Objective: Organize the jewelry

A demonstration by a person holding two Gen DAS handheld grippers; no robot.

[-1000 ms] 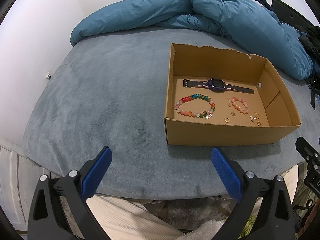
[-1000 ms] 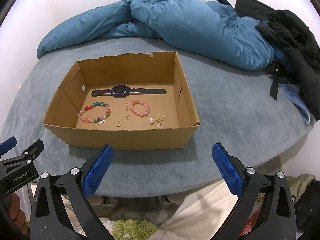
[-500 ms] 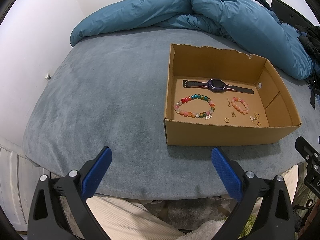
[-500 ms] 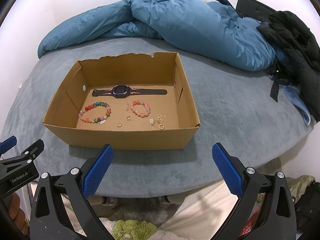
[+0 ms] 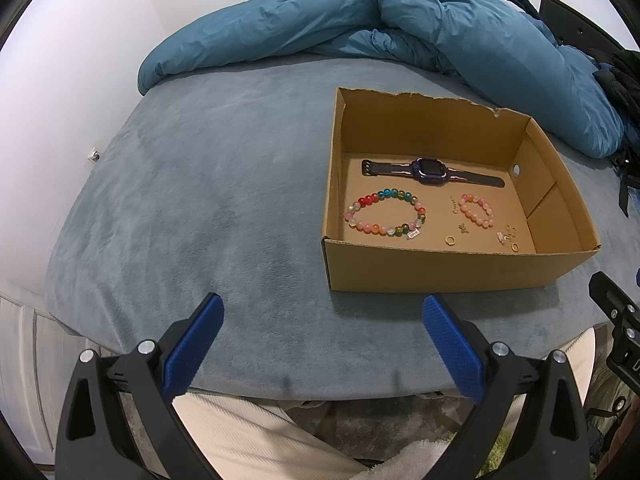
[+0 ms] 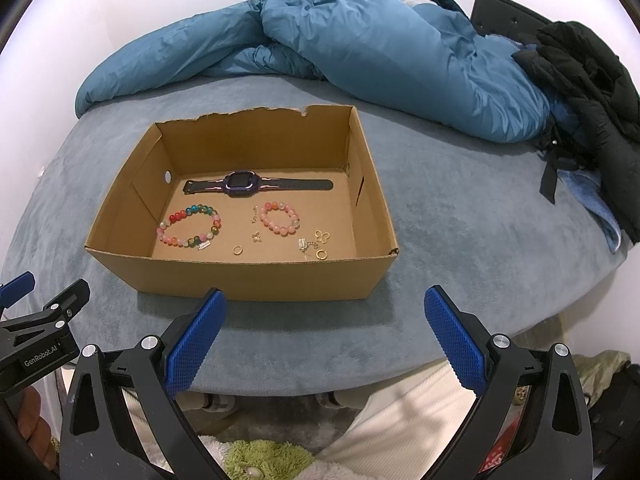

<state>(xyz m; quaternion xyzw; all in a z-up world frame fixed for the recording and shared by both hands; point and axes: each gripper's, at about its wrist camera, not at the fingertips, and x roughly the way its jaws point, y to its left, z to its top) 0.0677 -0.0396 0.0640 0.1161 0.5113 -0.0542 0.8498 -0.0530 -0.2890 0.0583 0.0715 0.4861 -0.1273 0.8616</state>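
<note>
I hold my left hand-held gripper (image 5: 322, 322) and right hand-held gripper (image 6: 324, 318) wide open and empty at the bed (image 5: 200, 184) edge. The watch (image 6: 244, 183), bracelets (image 6: 190, 227) and rings (image 6: 238, 250) lie spaced apart inside the cardboard box (image 6: 248, 276), keeping each piece separately graspable.

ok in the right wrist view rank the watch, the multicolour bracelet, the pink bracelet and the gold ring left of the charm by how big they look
1. watch, longest
2. multicolour bracelet
3. pink bracelet
4. gold ring, by far the smallest

All lie on the box floor at similar distance, so nearness barely skews this.
</note>
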